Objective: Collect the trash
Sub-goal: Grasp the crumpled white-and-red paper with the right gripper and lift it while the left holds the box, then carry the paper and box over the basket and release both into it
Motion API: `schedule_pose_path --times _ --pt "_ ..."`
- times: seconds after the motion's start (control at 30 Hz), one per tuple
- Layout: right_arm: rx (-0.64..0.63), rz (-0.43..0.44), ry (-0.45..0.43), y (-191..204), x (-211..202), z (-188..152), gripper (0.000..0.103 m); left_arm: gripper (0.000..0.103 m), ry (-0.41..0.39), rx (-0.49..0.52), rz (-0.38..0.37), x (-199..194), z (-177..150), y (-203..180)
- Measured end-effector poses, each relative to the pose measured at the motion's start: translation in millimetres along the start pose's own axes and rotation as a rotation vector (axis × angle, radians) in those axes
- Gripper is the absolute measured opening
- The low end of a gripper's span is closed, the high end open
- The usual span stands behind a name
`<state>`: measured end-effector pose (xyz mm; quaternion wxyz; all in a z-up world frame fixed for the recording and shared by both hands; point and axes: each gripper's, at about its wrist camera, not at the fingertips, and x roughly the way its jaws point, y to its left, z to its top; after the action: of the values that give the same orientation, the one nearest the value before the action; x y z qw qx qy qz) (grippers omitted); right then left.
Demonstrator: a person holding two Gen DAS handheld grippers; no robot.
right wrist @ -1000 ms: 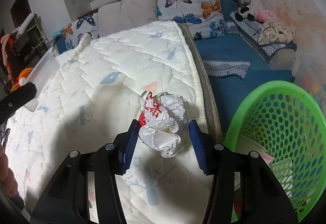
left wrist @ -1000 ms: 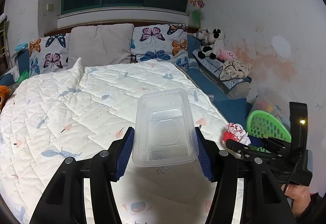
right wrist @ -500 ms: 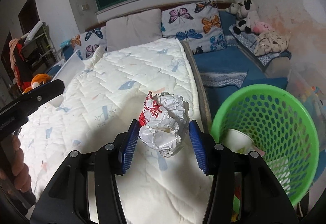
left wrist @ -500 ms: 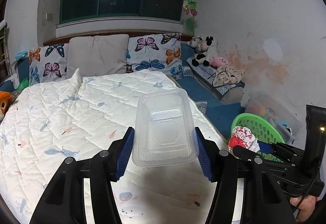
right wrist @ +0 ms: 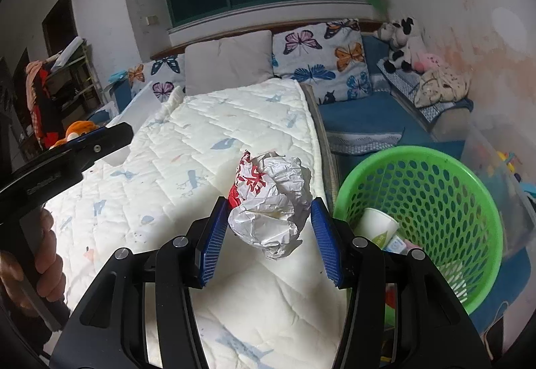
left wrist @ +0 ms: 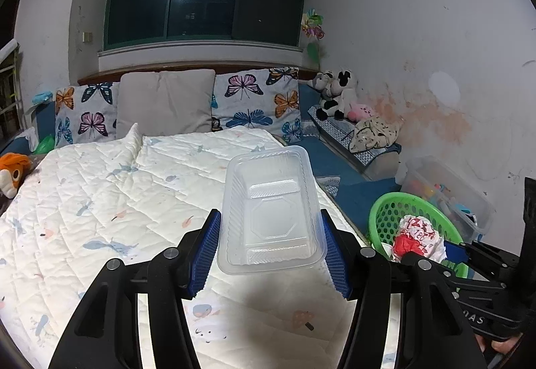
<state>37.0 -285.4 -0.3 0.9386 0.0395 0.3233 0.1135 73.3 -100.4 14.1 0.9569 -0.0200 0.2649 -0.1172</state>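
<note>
Clear tray (left wrist: 270, 211): clamped between the left gripper (left wrist: 270, 255)'s blue pads, raised above the white quilt (left wrist: 100, 201).
Crumpled wrapper (right wrist: 270, 201): pinched between the right gripper (right wrist: 269, 240)'s pads, held over the quilt's edge.
Green basket (right wrist: 469, 201): right of the right gripper, beside the bed.
Right view only: a paper cup (right wrist: 377, 226) lying inside the basket; a hand (right wrist: 43, 265) gripping the left tool's handle.
Left view only: the wrapper seen against the basket's rim.
</note>
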Motion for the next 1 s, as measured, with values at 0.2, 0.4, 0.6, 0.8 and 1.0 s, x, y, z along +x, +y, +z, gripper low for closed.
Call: schedule_pose_path --times 0.2,0.4,0.6,0.8,1.0 --pt "-0.029 0.015 -0.013 14.3 -9.4 -4.6 0.051 0.056 -0.021 -0.007 0.033 -16.9 -3.7 5.4" --pt "-0.045 0.019 -0.027 27.1 -17.6 -9.1 0.051 0.056 -0.035 -0.005 0.063 -31.8 -11.7 9.0" --pt "-0.048 0.014 -0.034 28.4 -24.0 -14.1 0.051 0.056 -0.026 -0.012 0.069 -33.6 -16.5 9.1" --pt "-0.052 -0.022 -0.033 14.4 -28.5 -15.4 0.051 0.056 -0.011 0.006 0.048 -22.9 -17.0 -8.2" --pt "-0.033 -0.076 -0.026 -15.9 -29.4 -15.7 0.051 0.056 0.010 0.019 0.002 -6.1 -11.8 -32.0"
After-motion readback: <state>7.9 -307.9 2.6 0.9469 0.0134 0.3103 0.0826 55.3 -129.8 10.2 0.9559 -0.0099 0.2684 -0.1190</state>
